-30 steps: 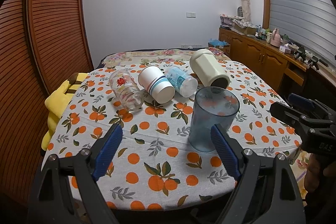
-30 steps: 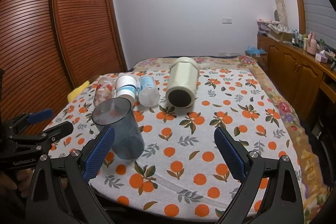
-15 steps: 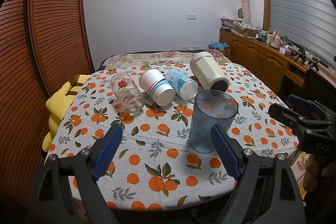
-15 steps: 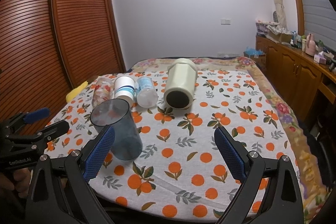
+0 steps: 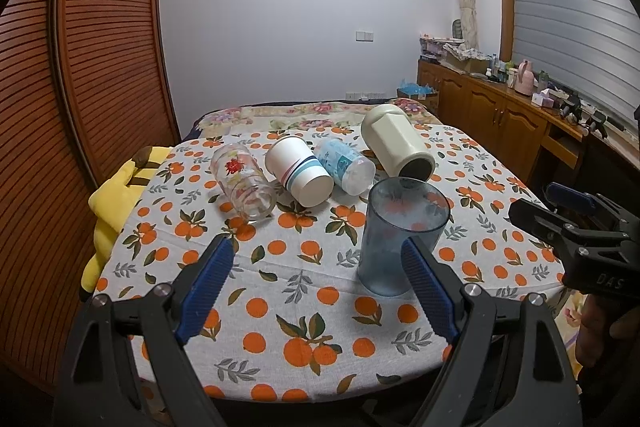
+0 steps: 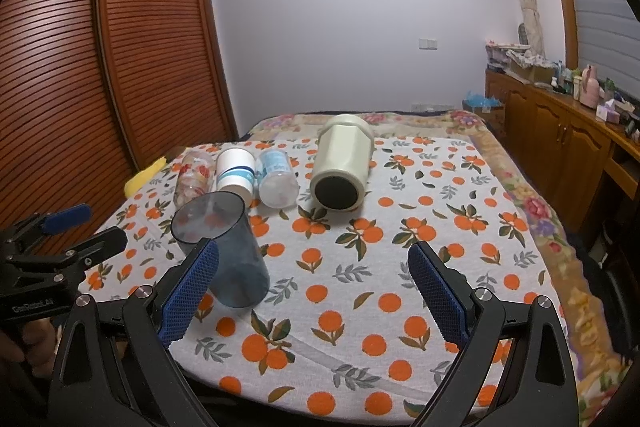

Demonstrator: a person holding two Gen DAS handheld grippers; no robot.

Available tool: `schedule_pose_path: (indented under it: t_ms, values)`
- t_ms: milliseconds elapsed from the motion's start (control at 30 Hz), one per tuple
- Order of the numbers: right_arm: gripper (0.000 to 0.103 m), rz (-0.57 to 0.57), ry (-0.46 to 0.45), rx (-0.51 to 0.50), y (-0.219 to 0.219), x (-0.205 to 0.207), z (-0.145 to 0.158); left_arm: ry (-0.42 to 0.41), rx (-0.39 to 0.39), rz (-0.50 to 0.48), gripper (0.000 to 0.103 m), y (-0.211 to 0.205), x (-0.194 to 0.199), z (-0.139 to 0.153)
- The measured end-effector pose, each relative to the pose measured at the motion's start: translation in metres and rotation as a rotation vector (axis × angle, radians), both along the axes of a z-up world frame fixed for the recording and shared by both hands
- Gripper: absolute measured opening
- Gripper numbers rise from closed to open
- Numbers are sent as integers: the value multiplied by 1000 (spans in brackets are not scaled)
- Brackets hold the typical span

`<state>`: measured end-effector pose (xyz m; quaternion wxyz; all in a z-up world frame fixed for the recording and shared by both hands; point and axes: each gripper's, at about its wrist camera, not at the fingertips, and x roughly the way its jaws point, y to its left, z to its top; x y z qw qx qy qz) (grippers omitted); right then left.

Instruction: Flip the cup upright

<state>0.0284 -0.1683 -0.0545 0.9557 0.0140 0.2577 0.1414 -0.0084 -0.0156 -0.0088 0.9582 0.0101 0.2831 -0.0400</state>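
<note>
One cup stands upright, four wait on their sides: that is how I read the job from my two wrist cameras. The blue tumbler [image 5: 400,235] sits mouth-up near the front edge of the orange-print tablecloth [image 5: 280,307], and it looks empty, the cloth's pattern showing through its walls.

Behind it, in a row, lie the glass [image 5: 244,187] with a red print, the white paper cup [image 5: 300,171] with stripes, the small blue-patterned cup [image 5: 346,167] and the big cream mug [image 5: 396,145], all tipped over with their mouths toward me. I see nothing inside any of them; the cream mug's mouth is dark, so I cannot be sure.

My left gripper [image 5: 318,291] hangs above the near edge, jaws spread wide and holding nothing, its right pad just in front of the tumbler. My right gripper [image 6: 314,297] is likewise wide apart and empty, the tumbler beside its left pad.

I judge the work barely started, if every cup counts: one up, four to go. A yellow plush toy [image 5: 116,191] sits at the table's left edge.
</note>
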Motion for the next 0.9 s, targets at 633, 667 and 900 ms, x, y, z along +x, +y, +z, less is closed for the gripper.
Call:
schedule_pose_path:
  t_ms: [633,667,900]
  values:
    - [97,-2,-12,-6,0,-1,3,-9,3,-1,87,-1,-2,3]
    - [97,-2,-12,-6,0,-2,3,-8,2,-1,87,-1,-3,3]
    - [97,-2,-13,-6,0,-2,3,-8,2,0,87,-1,-3,3]
